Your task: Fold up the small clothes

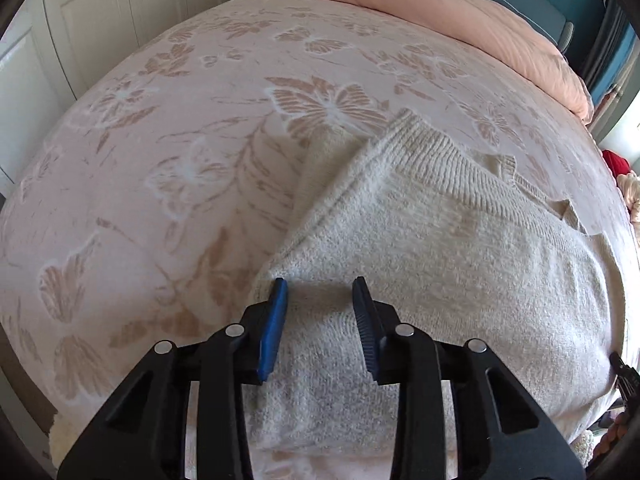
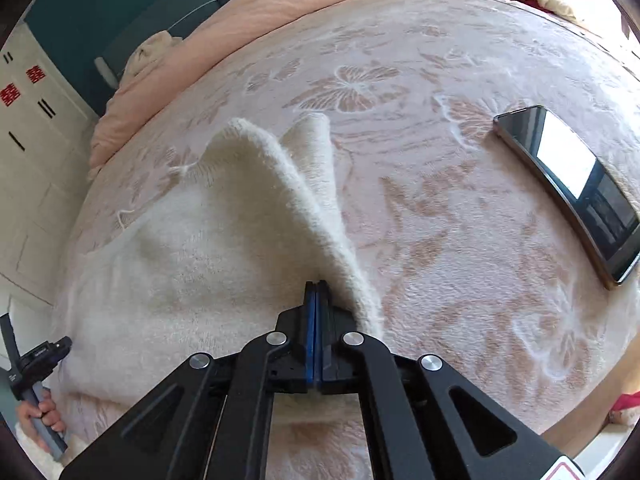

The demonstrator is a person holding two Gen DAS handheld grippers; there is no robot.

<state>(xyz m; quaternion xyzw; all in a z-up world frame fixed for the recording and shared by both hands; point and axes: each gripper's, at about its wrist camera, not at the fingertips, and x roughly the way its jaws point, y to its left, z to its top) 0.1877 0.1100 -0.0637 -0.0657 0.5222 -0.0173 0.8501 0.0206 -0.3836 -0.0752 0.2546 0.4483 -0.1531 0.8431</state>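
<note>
Left tool hovers with its blue-padded jaws spread wide over a cream knitted sweater, gripping nothing. Right tool has its jaws pressed together on the sweater's edge, lifting that edge into a raised fold above the rest of the garment. The sweater lies spread on a bed covered by a pink butterfly-patterned blanket. A phone rests on the blanket, well apart from the sweater.
</note>
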